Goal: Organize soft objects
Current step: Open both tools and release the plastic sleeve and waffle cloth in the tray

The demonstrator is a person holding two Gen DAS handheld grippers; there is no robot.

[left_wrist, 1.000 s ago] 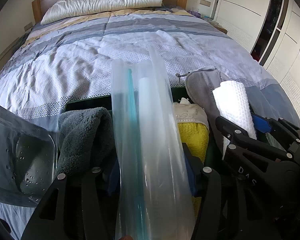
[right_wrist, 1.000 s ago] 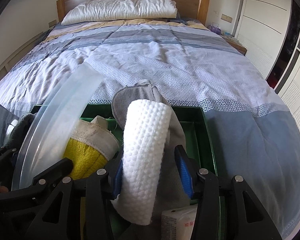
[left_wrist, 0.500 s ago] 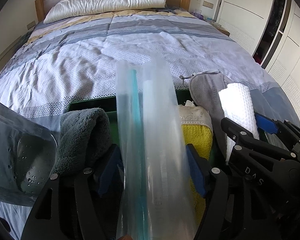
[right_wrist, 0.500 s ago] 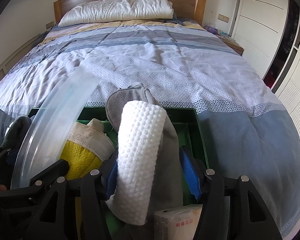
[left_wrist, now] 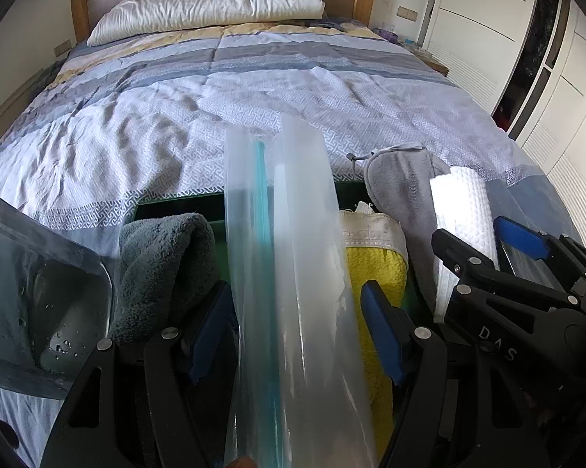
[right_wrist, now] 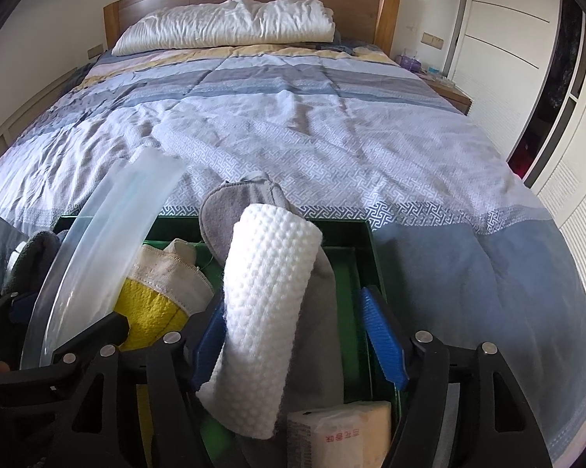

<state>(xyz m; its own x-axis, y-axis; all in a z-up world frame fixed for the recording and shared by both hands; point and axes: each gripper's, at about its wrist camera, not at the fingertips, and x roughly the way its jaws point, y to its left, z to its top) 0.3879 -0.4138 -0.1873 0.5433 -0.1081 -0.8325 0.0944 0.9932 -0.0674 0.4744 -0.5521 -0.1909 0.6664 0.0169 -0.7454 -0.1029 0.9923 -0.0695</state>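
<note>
Jaws just spread apart, the left gripper point(left_wrist: 300, 331) straddles a limp, slippery plastic bag point(left_wrist: 289, 257) while the right gripper point(right_wrist: 299, 345) has just been releasing the soft white towel roll point(right_wrist: 265, 304) at centre frame.

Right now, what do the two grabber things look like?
Both look alike. The left gripper and right gripper have black jointed arms with round silver bolts and bright blue ribbed pads inside the fingers. White letters, DAS, mark the right one's side.

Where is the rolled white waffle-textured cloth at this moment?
In the right wrist view the white cloth stands in the green box on the bed, between the right gripper's opened jaws, leaning on a grey cloth, with a yellow cloth to its left.
</note>
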